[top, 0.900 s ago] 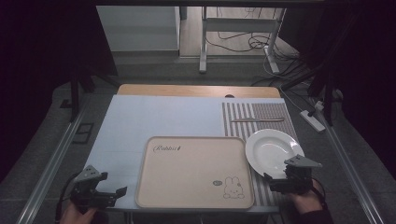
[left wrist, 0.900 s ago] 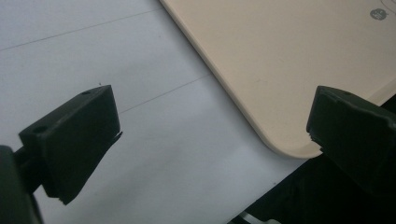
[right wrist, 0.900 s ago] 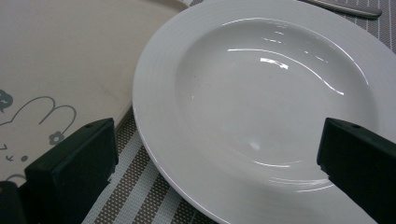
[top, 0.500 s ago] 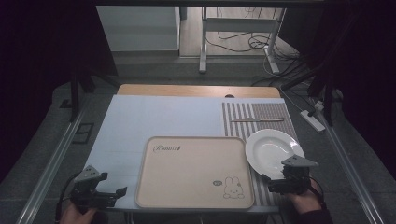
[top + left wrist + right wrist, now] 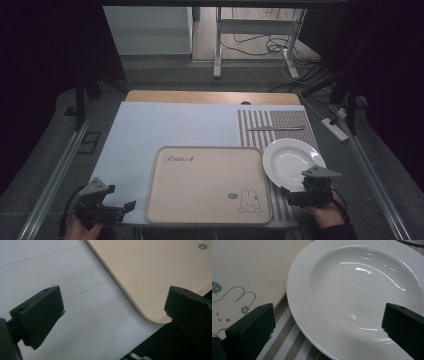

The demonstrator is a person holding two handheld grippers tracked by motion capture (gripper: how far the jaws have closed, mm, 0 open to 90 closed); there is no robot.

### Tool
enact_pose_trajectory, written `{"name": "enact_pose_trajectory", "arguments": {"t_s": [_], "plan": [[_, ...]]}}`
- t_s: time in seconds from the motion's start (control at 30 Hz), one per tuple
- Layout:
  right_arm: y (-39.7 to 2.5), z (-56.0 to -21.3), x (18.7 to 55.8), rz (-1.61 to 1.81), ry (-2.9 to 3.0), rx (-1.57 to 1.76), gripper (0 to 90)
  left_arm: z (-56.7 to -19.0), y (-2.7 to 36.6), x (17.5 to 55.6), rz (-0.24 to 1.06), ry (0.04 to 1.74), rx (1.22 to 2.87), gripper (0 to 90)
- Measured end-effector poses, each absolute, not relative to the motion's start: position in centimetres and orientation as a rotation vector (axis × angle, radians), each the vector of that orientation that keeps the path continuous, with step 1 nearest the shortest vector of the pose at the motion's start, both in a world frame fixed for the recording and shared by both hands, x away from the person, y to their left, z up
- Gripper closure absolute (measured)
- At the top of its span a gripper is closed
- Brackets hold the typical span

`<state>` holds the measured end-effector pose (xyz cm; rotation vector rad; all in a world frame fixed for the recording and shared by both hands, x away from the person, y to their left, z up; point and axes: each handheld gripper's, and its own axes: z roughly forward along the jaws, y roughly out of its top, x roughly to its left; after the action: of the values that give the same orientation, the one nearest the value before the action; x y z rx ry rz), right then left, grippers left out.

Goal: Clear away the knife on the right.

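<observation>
Work looks barely begun: right gripper (image 5: 296, 195), jaws wide, faces the white plate (image 5: 362, 297) lying untouched on the striped mat (image 5: 287, 120) beside the tray (image 5: 207, 182); left gripper (image 5: 117, 210), also wide, holds nothing.

plates: 1 (image 5: 292, 162) | trays: 1 (image 5: 207, 182) | knives: 1 (image 5: 275, 128) | striped mats: 1 (image 5: 280, 120)

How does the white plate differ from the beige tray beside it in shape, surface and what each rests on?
The round white ceramic plate is glossy and plain; the rectangular beige tray with rounded corners is matte and printed with a rabbit and lettering. The plate is smaller than the tray. The plate sits on the striped placemat; the tray lies mostly on the pale blue table cover. Both lie flat and empty.
</observation>
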<state>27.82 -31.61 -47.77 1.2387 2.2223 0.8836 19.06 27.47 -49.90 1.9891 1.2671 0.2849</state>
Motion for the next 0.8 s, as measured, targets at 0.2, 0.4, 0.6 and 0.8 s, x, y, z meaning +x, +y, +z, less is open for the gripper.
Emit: {"name": "enact_pose_trajectory", "arguments": {"t_s": [0.2, 0.4, 0.6, 0.8], "plan": [[-31.7, -47.7, 27.84, 0.898, 2.225, 1.242, 0.0, -49.9, 27.4, 19.06, 0.287, 1.269, 1.993, 1.1], [-31.65, -47.36, 28.05, 0.929, 2.229, 1.24, 0.0, -49.91, 27.42, 19.07, 0.288, 1.274, 1.993, 1.0], [-31.44, -47.25, 28.35, 0.95, 2.235, 1.234, 0.0, -49.91, 27.4, 19.07, 0.288, 1.275, 1.993, 0.9], [-31.06, -47.2, 28.67, 0.976, 2.237, 1.218, 0.0, -49.91, 27.36, 19.08, 0.289, 1.276, 1.997, 0.9]]}}
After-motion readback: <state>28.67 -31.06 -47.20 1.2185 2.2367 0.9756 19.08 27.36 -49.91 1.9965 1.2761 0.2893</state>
